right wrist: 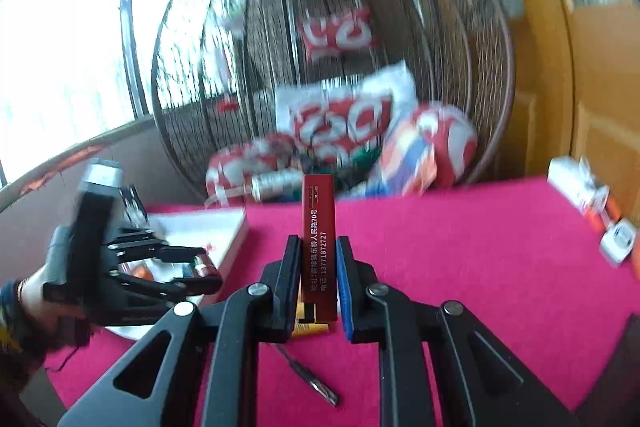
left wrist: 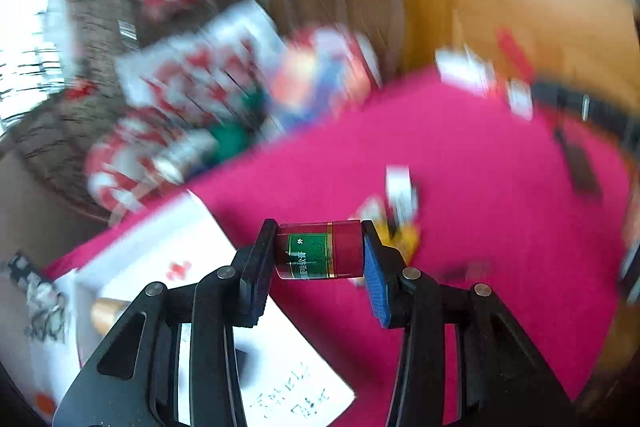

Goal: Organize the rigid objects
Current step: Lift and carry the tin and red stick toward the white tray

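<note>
My left gripper [left wrist: 319, 251] is shut on a small dark red bottle [left wrist: 320, 250] with a green label, held sideways above the pink table [left wrist: 460, 155]. It also shows in the right wrist view [right wrist: 202, 269], over a white box [right wrist: 208, 227]. My right gripper [right wrist: 318, 279] is shut on a flat red box [right wrist: 318, 235] with white print, held upright above the table [right wrist: 460, 247]. A yellow item [right wrist: 308, 327] lies under it.
The white box [left wrist: 160, 251] sits at the table's left edge and holds a gold-capped item [left wrist: 106, 313]. A drill bit [right wrist: 310, 379] lies near me. White items [right wrist: 580, 187] lie at the right. A wicker hanging chair [right wrist: 340, 87] with red cushions stands behind.
</note>
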`<control>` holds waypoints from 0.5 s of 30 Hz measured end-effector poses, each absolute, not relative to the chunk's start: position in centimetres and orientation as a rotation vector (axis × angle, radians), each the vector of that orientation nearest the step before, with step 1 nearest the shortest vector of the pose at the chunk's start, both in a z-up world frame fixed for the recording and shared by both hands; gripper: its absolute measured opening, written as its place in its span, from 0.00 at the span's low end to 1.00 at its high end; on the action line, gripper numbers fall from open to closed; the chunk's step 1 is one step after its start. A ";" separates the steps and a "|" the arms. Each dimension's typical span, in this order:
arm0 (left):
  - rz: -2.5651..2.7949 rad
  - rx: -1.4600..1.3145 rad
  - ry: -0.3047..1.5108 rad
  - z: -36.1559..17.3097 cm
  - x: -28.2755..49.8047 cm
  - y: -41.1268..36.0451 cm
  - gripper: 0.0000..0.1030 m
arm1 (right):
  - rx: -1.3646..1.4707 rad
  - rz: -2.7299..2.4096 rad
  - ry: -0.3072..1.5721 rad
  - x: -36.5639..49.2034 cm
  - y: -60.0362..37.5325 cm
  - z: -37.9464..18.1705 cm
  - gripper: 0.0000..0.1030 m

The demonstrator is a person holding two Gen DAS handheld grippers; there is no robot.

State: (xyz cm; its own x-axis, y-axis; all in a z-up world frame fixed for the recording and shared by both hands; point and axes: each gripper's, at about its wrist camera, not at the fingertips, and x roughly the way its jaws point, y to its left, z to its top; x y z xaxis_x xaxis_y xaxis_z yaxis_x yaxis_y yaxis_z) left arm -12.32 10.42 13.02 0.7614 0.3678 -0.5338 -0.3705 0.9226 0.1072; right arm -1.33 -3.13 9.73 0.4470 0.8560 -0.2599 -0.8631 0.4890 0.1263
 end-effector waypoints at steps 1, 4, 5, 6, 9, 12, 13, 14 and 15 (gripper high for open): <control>0.425 -0.028 0.518 14.3 -13.5 10.5 0.39 | -0.007 1.061 0.272 -2.0 -3.6 10.7 0.15; 0.520 -0.068 0.348 18.3 -17.4 11.0 0.39 | 0.044 1.060 0.199 -3.4 -5.0 12.8 0.15; 0.551 -0.076 0.294 19.7 -18.9 11.0 0.39 | 0.056 1.057 0.176 -3.8 -5.5 13.5 0.15; 0.572 -0.081 0.257 20.7 -20.0 11.4 0.39 | 0.065 1.054 0.151 -4.3 -5.9 14.1 0.15; 0.638 -0.077 0.181 22.4 -22.9 11.7 0.39 | 0.090 1.048 0.081 -5.6 -7.1 15.7 0.15; 0.664 -0.112 0.167 22.4 -24.9 12.7 0.39 | 0.091 1.051 0.057 -6.2 -7.2 16.5 0.15; 0.676 -0.117 0.165 22.3 -25.4 12.8 0.39 | 0.085 1.054 0.056 -6.2 -6.9 16.6 0.15; 0.684 -0.118 0.164 22.3 -25.7 12.8 0.39 | 0.082 1.055 0.058 -6.3 -6.7 16.6 0.15; 0.695 -0.124 0.164 22.2 -26.1 13.0 0.39 | 0.082 1.055 0.062 -6.4 -6.5 16.6 0.15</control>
